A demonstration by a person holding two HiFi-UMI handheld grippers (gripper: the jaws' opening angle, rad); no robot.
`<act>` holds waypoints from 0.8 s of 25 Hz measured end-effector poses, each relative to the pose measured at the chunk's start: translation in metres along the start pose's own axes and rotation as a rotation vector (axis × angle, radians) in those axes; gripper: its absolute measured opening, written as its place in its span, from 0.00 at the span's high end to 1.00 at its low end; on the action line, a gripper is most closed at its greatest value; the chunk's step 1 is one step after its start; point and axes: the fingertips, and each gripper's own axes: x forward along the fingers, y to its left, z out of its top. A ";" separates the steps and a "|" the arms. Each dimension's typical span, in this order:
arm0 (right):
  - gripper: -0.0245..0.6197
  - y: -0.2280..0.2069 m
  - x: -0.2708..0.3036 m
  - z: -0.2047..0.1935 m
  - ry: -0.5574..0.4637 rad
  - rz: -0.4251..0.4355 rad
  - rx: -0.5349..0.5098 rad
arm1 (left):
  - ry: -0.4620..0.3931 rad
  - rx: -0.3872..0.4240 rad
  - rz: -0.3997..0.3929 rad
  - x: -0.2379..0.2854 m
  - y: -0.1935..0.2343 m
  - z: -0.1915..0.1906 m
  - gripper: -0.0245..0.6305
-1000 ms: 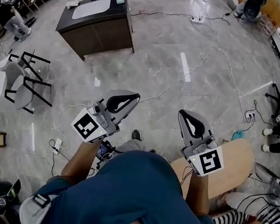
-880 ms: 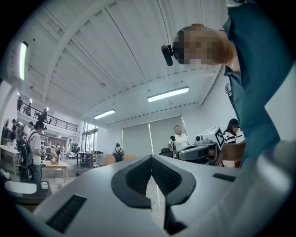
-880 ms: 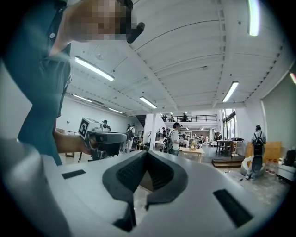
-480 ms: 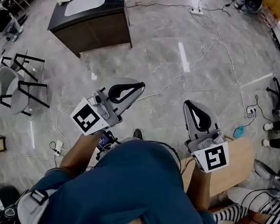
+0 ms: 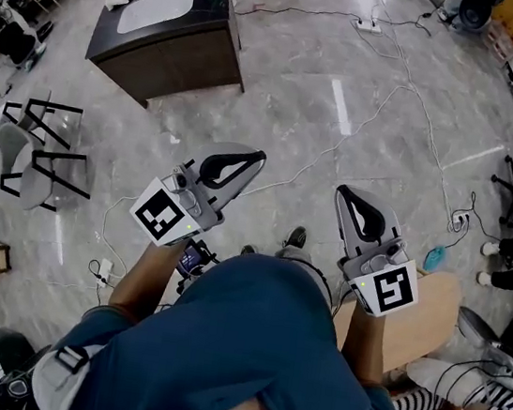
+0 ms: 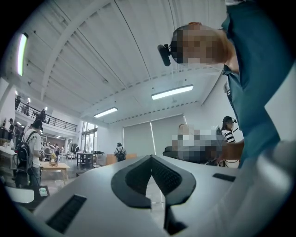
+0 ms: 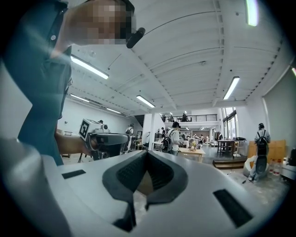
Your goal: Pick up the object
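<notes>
While the person [image 5: 235,357] holds both level above the floor [image 5: 302,83], the left gripper [image 5: 257,159] and right gripper [image 5: 342,192] are clenched empty, apparently because the object is unreached; its location cannot be identified.

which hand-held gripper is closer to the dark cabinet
The left hand-held gripper: it is on the same side as the dark brown cabinet with a white top, while the right hand-held gripper is farther away, by the light wooden table.

Bright ceiling strips [image 6: 172,91] glare off glossy floor [image 5: 340,116]; fisheye edges warp.
</notes>
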 end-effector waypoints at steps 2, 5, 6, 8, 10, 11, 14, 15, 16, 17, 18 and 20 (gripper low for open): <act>0.94 -0.021 0.008 -0.004 0.000 0.025 0.005 | -0.003 -0.003 0.023 0.019 0.012 0.001 0.96; 0.94 -0.059 0.017 -0.004 -0.014 0.052 -0.003 | -0.010 -0.001 0.046 0.049 0.027 0.002 0.96; 0.94 -0.073 0.020 -0.005 -0.019 0.056 -0.007 | -0.016 0.006 0.052 0.060 0.032 0.002 0.96; 0.94 -0.099 0.025 -0.006 -0.028 0.064 -0.003 | -0.024 0.012 0.067 0.083 0.043 0.001 0.96; 0.94 -0.120 0.028 -0.008 -0.023 0.075 0.028 | -0.012 0.006 0.080 0.103 0.050 -0.004 0.96; 0.94 -0.129 0.027 -0.011 -0.015 0.081 0.042 | -0.020 0.009 0.086 0.113 0.053 -0.005 0.96; 0.94 -0.162 0.024 -0.023 0.009 0.087 0.034 | -0.044 0.016 0.098 0.143 0.061 -0.007 0.96; 0.94 -0.173 0.024 -0.025 0.007 0.085 0.021 | -0.028 0.010 0.095 0.153 0.064 -0.012 0.96; 0.94 -0.183 0.023 -0.027 -0.001 0.084 0.006 | -0.005 0.002 0.088 0.161 0.066 -0.017 0.96; 0.94 -0.192 0.024 -0.028 -0.007 0.082 -0.003 | 0.011 -0.001 0.081 0.168 0.069 -0.021 0.96; 0.94 -0.199 0.025 -0.030 -0.007 0.078 -0.005 | 0.013 -0.002 0.076 0.174 0.073 -0.022 0.96; 0.94 -0.211 0.031 -0.036 0.004 0.070 0.000 | -0.003 -0.006 0.073 0.185 0.085 -0.021 0.96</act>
